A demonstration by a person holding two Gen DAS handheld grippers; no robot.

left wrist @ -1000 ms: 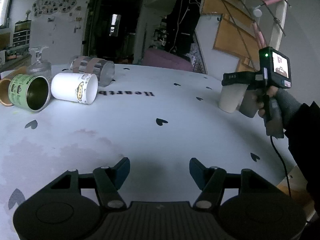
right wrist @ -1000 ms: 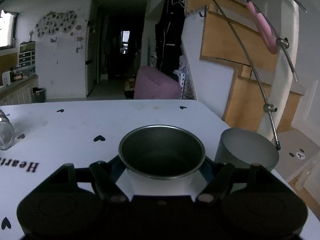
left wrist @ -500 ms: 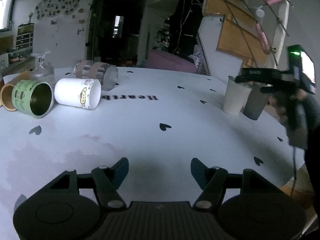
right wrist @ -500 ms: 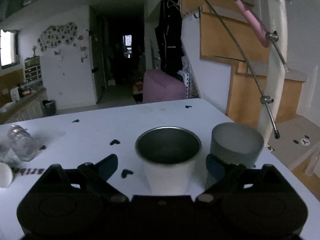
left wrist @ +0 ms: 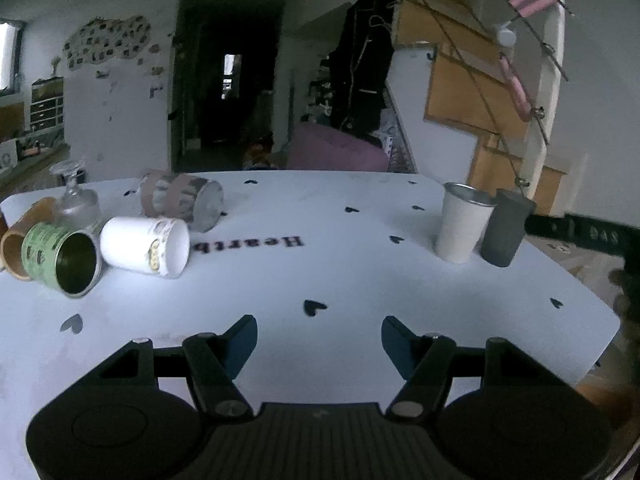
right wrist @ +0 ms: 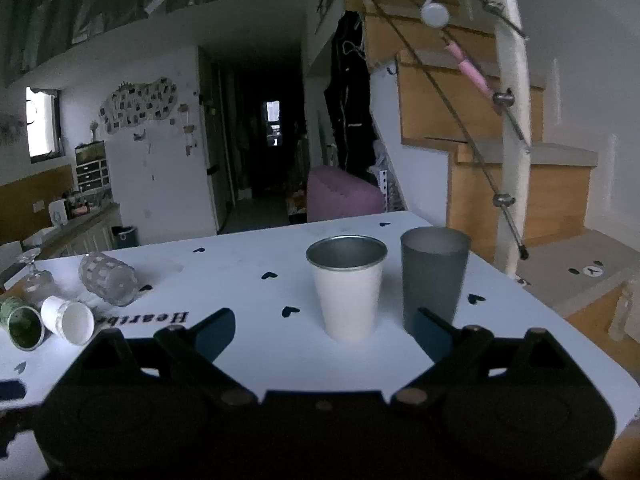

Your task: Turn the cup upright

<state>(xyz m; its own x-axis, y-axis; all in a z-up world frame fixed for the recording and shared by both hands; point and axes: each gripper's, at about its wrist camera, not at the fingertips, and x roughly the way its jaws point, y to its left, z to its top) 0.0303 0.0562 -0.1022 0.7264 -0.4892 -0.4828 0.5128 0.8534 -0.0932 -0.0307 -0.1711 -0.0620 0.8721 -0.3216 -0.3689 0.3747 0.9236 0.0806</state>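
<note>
A white metal-lined cup stands upright on the white table, with a grey cup upright just to its right; both also show in the left wrist view, white cup and grey cup. My right gripper is open and empty, pulled back in front of the white cup. My left gripper is open and empty over the table's near middle. At the left lie a white mug, a green cup, a patterned glass and an orange cup on their sides.
A stemmed glass stands upside down behind the lying cups. The table edge runs close to the right of the grey cup. A stair rail and wooden stairs rise beyond it. A pink seat stands behind the table.
My right gripper opened, let go of the white cup standing upright, and drew back and up from it. The left gripper stayed open and nearly still.
</note>
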